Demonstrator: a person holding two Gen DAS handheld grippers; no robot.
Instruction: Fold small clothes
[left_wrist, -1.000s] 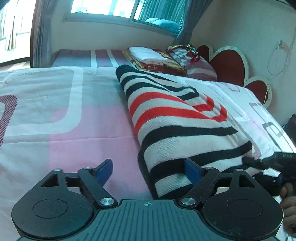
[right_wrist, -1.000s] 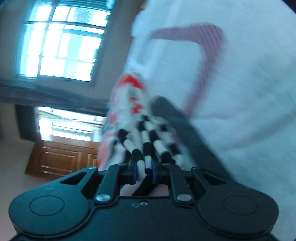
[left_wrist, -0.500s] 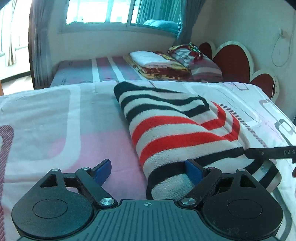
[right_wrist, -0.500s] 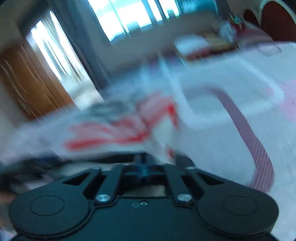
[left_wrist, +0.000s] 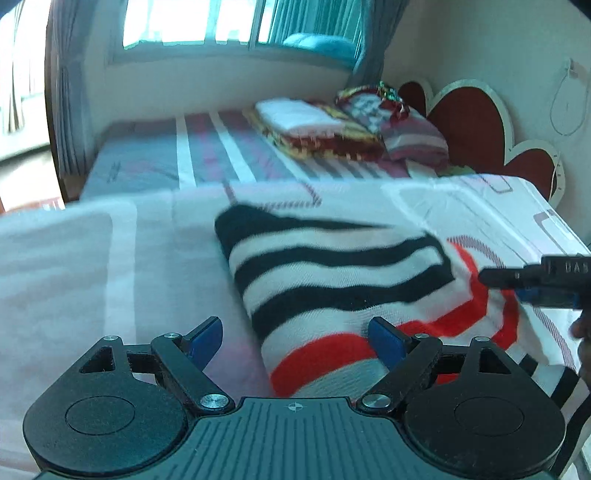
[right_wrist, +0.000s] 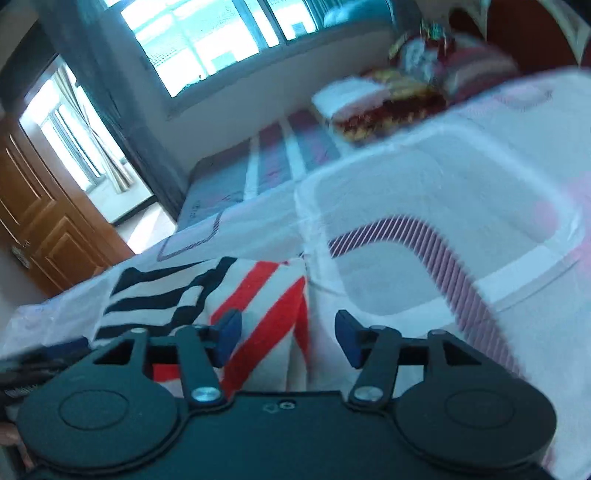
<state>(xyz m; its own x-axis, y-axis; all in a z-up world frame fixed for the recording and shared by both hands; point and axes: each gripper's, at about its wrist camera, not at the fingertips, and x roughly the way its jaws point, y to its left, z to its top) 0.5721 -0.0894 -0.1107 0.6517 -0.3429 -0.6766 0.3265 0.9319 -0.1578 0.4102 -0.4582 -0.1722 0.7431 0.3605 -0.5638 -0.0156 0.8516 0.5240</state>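
Left wrist view: one striped garment (left_wrist: 332, 280), black, white and red, folded and lying on the pink-and-white bedspread (left_wrist: 92, 277), just ahead of the left gripper (left_wrist: 295, 336). Jaws spread wide, both blue pads (left_wrist: 205, 338) showing, nothing pinched; the garment's near edge between them and under the right-hand pad. At the right edge, the right gripper (left_wrist: 532, 282) reaching in over the garment's red stripes, with part of a hand (left_wrist: 581, 332) below it. Farther back, a striped sheet (left_wrist: 177, 158), one stack of folded blankets (left_wrist: 317, 129) with a white piece on top, one patterned pillow (left_wrist: 399, 125), a red and white headboard (left_wrist: 480, 125) with a thin cord (left_wrist: 565, 107) on the wall beside it. One window (left_wrist: 221, 22) with curtains. Nothing between gripper and garment.

Right wrist view: blurred. Right gripper (right_wrist: 288, 338) over the bed, jaws opening, two blue pads (right_wrist: 227, 338) apart, garment (right_wrist: 229, 295) lying below and between them but not pressed by either. Bedspread (right_wrist: 443, 206) to the right. Folded blankets (right_wrist: 373, 107) and pillow (right_wrist: 443, 62) farther back, window (right_wrist: 221, 40) above. One wooden door (right_wrist: 40, 229) at the left. Dark shape at the lower left edge, too blurred to identify.
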